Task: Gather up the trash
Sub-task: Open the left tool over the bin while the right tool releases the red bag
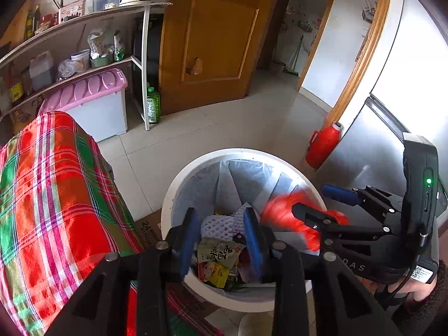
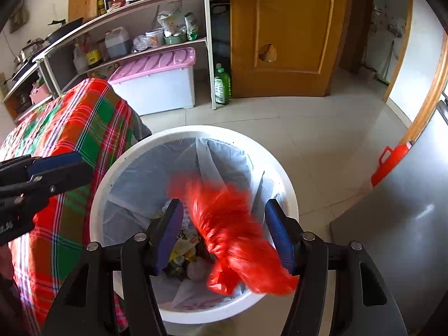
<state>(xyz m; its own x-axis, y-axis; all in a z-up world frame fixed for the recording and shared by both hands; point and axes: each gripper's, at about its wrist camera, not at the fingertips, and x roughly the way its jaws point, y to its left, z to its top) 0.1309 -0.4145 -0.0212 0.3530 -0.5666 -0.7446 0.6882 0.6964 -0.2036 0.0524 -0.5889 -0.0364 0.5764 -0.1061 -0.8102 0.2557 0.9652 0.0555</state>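
Now both hand-held grippers hang over the bin [image 2: 98, 201], pointing steeply down into it; my right hand-held gripper [image 2: 224, 238] stands released, jaws wide apart, and the red bag [image 2: 232, 229] lies blurred between them, so I judge it to be dropping free, though its lower end looks close to the right pad [image 2: 277, 235] and I cannot tell whether it still clings there; my left hand-held gripper [image 1: 221, 240] is partly parted with nothing between its pads, only the wrappers [image 1: 218, 254] and white foam net [image 1: 221, 224] showing below it at the bin's bottom.

To do this step well, I would hold the right one steady above the liner [image 2: 156, 168] until the bag is clearly past the rim; its lower end sits just inside the near rim, so nudging forward toward the bin's middle would keep it from draping over the edge; if the film sticks to a pad, a small shake should free it. I would keep the left one clear of the right, to its left, beside the plaid-covered bench [image 1: 56, 196], so the two do not knock together; neither needs to close until there is more trash to fetch.
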